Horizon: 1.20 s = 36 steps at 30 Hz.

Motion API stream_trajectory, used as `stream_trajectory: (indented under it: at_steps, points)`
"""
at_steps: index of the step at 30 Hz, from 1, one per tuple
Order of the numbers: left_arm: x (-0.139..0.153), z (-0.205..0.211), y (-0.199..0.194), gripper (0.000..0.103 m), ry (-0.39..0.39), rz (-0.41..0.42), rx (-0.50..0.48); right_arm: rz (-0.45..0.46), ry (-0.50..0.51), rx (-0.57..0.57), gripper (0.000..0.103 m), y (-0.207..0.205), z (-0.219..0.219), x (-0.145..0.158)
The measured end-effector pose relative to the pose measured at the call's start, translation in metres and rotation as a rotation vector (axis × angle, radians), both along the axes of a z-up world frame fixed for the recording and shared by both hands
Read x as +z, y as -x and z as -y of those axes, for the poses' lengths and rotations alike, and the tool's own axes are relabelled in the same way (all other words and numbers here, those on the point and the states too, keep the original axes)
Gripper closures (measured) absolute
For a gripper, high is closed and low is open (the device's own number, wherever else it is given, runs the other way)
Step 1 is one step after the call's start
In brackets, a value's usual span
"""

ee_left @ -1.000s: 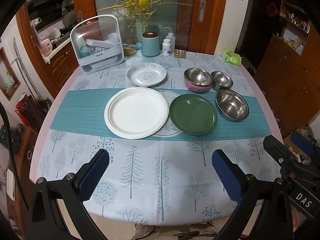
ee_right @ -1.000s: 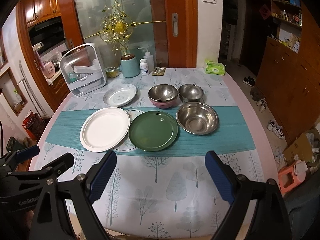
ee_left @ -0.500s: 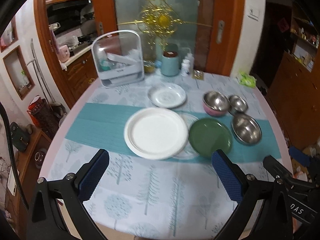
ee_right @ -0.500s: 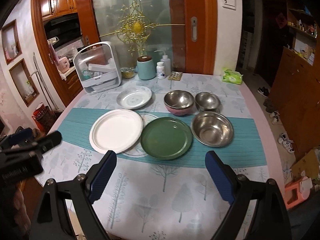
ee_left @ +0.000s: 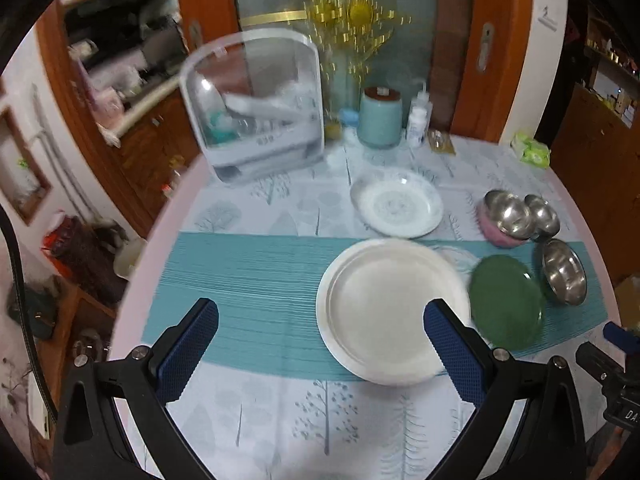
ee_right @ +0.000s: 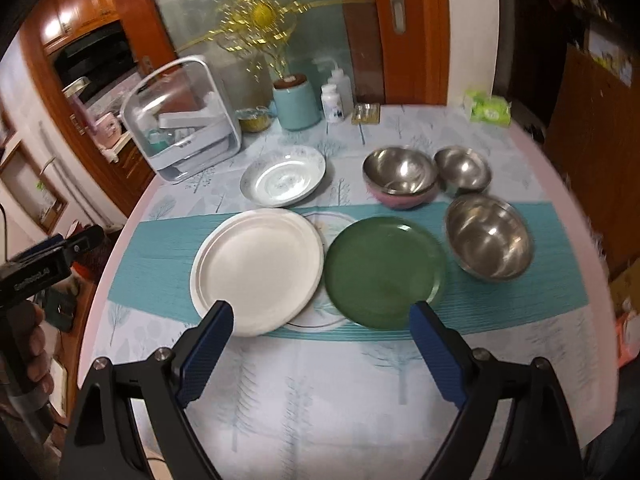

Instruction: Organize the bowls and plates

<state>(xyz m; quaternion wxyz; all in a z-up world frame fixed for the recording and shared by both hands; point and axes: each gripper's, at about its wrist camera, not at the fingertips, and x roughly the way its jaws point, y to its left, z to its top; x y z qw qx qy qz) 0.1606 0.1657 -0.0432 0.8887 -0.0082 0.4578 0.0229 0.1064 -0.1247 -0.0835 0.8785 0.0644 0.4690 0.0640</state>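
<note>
A large white plate (ee_left: 384,308) (ee_right: 256,268) lies on the teal runner (ee_left: 248,280), overlapping a clear plate (ee_right: 332,224). A green plate (ee_left: 506,302) (ee_right: 384,272) lies to its right. A patterned plate (ee_left: 398,202) (ee_right: 284,176) sits behind. Three steel bowls stand at the right: a large one (ee_right: 490,236), one in a pink bowl (ee_right: 400,174), a small one (ee_right: 462,168). My left gripper (ee_left: 320,344) is open above the runner, left of the white plate. My right gripper (ee_right: 320,344) is open near the front rims of the white and green plates.
A clear dish rack box (ee_left: 256,112) (ee_right: 184,120) stands at the back left of the table. A teal canister (ee_right: 296,100), white bottles (ee_right: 332,100) and a green tissue pack (ee_right: 490,106) stand along the back edge. Wooden cabinets flank the table.
Both grippers have moved forward over the table toward the plates. The left view has swung to the left. The dishes have not moved.
</note>
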Motion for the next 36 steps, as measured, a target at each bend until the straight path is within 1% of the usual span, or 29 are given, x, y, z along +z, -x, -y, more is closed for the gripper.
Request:
stream_trajectory:
  at_steps: [1, 2, 4, 8, 12, 13, 14, 16, 19, 22, 25, 27, 29, 34, 36]
  points:
    - [-0.013, -0.009, -0.016, 0.001, 0.019, -0.023, -0.028, -0.016, -0.011, -0.014, 0.016, -0.008, -0.006, -0.009]
    - [-0.024, -0.013, -0.027, 0.001, 0.024, -0.044, -0.042, -0.031, -0.018, -0.026, 0.019, -0.014, -0.011, -0.015]
    - [-0.050, -0.022, -0.053, 0.001, 0.029, -0.088, -0.080, -0.058, -0.028, -0.046, 0.022, -0.025, -0.019, -0.030]
    - [-0.100, -0.028, -0.090, 0.001, 0.059, -0.183, -0.143, -0.145, -0.069, -0.089, 0.029, -0.047, -0.032, -0.069]
    - [-0.140, -0.030, -0.121, 0.001, 0.092, -0.245, -0.195, -0.208, -0.090, -0.121, 0.032, -0.062, -0.043, -0.099]
    - [-0.147, -0.030, -0.127, 0.002, 0.095, -0.260, -0.200, -0.226, -0.102, -0.127, 0.032, -0.067, -0.045, -0.106]
    - [-0.158, -0.030, -0.135, 0.005, 0.105, -0.282, -0.205, -0.239, -0.112, -0.134, 0.033, -0.068, -0.046, -0.111]
    - [-0.175, -0.030, -0.147, 0.005, 0.128, -0.327, -0.221, -0.268, -0.141, -0.153, 0.034, -0.072, -0.047, -0.126]
    - [-0.189, -0.030, -0.157, 0.009, 0.163, -0.372, -0.233, -0.311, -0.175, -0.183, 0.038, -0.077, -0.043, -0.144]
    - [-0.199, -0.028, -0.166, 0.011, 0.167, -0.396, -0.257, -0.343, -0.207, -0.212, 0.041, -0.083, -0.039, -0.158]
    - [-0.206, -0.026, -0.174, 0.015, 0.177, -0.420, -0.284, -0.358, -0.235, -0.235, 0.043, -0.089, -0.035, -0.166]
    - [-0.209, -0.023, -0.181, 0.023, 0.187, -0.443, -0.300, -0.363, -0.246, -0.245, 0.045, -0.093, -0.034, -0.169]
    - [-0.215, -0.021, -0.188, 0.030, 0.195, -0.470, -0.314, -0.369, -0.257, -0.251, 0.049, -0.097, -0.034, -0.173]
    - [-0.221, -0.007, -0.198, 0.034, 0.192, -0.483, -0.346, -0.380, -0.265, -0.262, 0.056, -0.106, -0.035, -0.177]
    - [-0.222, -0.003, -0.200, 0.039, 0.176, -0.485, -0.360, -0.385, -0.279, -0.267, 0.061, -0.109, -0.034, -0.179]
